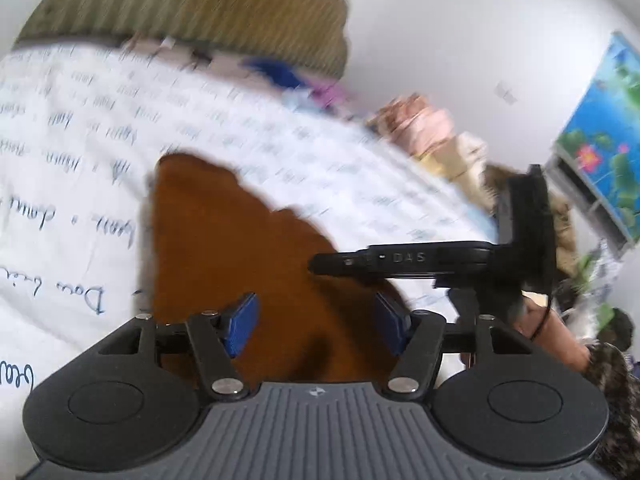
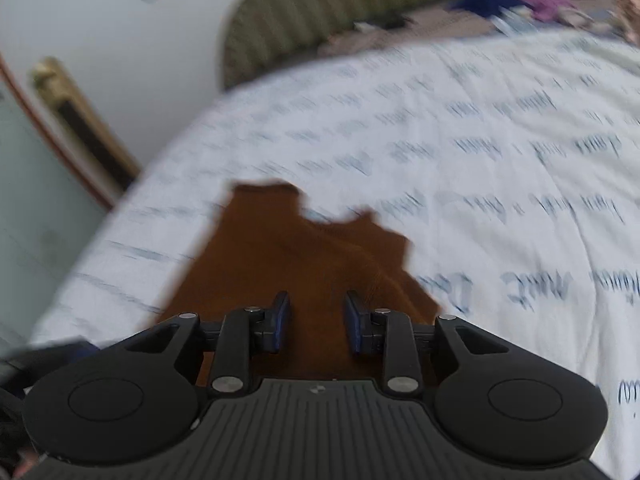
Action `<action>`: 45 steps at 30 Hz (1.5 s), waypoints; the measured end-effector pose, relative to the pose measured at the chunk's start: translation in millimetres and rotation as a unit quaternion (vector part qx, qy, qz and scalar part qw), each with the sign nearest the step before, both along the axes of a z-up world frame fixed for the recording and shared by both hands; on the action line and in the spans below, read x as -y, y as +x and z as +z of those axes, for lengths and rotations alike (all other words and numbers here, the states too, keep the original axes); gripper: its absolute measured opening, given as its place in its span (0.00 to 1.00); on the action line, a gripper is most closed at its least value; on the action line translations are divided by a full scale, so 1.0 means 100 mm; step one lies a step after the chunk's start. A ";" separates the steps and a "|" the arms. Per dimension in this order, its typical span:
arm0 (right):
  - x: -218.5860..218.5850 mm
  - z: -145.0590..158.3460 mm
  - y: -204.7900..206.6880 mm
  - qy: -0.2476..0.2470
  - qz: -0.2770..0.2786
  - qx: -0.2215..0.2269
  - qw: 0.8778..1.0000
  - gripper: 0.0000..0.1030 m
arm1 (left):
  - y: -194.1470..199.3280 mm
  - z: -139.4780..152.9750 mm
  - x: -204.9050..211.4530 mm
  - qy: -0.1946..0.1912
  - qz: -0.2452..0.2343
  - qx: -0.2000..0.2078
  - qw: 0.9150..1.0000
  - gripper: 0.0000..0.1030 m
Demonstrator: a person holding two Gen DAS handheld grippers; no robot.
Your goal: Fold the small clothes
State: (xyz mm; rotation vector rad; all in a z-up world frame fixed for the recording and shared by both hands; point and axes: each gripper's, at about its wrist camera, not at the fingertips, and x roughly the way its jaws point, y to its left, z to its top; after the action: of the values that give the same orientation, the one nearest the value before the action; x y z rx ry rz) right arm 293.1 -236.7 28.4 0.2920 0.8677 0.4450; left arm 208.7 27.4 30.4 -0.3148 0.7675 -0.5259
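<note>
A small rust-brown garment [image 1: 240, 240] lies spread on the white bedsheet with blue handwriting print [image 1: 80, 160]. My left gripper [image 1: 318, 320] hovers over its near part with the blue pads apart and no cloth pinched between them. In the left wrist view the other gripper [image 1: 520, 240] is seen side-on at the right, with a hand under it. In the right wrist view the same brown garment [image 2: 304, 256] lies ahead. My right gripper [image 2: 317, 322] sits over its near edge, its jaws a narrow gap apart and nothing clamped.
A pile of other clothes, blue, purple and pink [image 1: 304, 80], lies at the far edge of the bed beside an olive striped headboard [image 1: 200, 4]. A colourful picture panel [image 1: 608, 128] leans by the right wall. A door frame [image 2: 80, 128] stands left of the bed.
</note>
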 end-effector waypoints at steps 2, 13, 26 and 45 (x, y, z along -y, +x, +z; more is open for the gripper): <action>0.03 -0.22 0.12 0.012 -0.024 0.001 1.000 0.12 | 0.11 -0.19 -0.04 -0.004 0.013 -0.021 1.000 0.61; 0.20 0.30 -0.48 0.049 -0.010 0.053 0.997 0.35 | -0.19 0.06 -0.33 -0.050 0.064 0.007 0.997 0.61; -0.01 -0.05 -1.15 -0.006 -0.030 0.063 0.998 0.38 | -0.35 -0.29 -0.15 0.052 0.091 -0.017 0.994 0.76; -0.06 0.21 -2.51 0.009 -0.110 0.110 0.988 0.84 | -1.35 0.32 -0.01 0.147 0.136 0.018 0.980 0.75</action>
State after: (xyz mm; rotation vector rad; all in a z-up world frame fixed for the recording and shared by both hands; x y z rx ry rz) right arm 41.7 -230.2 49.3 0.3447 0.6069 0.2736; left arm 73.3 28.7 61.9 -0.1319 0.7404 -0.1556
